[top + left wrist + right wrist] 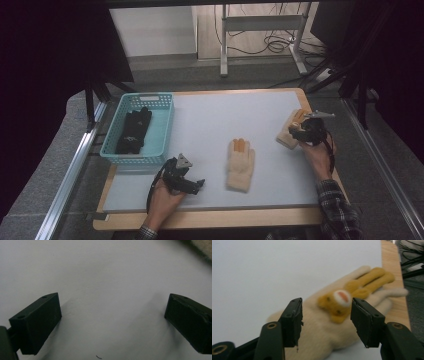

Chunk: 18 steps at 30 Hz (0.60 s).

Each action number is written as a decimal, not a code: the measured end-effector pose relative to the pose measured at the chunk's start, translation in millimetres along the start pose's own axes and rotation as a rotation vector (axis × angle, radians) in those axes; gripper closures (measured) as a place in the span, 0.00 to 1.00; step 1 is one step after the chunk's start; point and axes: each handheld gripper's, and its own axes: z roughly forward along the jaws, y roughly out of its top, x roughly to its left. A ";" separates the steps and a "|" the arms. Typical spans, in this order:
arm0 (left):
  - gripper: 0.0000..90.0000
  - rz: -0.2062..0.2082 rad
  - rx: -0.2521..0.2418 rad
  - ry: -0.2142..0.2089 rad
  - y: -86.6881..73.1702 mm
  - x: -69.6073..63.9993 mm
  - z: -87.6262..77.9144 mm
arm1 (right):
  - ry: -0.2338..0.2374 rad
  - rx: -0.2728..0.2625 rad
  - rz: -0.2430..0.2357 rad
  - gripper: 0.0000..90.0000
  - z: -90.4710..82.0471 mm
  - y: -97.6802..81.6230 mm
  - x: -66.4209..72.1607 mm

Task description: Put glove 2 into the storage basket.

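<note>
Two tools wide: right tool (326, 315) over cream glove (329, 332), left tool (112, 322) over white mat (105, 277).

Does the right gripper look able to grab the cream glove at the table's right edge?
Probably yes: the right gripper hovers just over the cream glove, its jaws open on either side of the bear patch, nothing between.

No legible text (anywhere)
</note>
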 end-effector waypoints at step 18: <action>0.01 0.000 0.000 0.000 0.0 0.1 -0.1 | -0.033 0.060 0.021 0.62 38.5 2.6 -8.8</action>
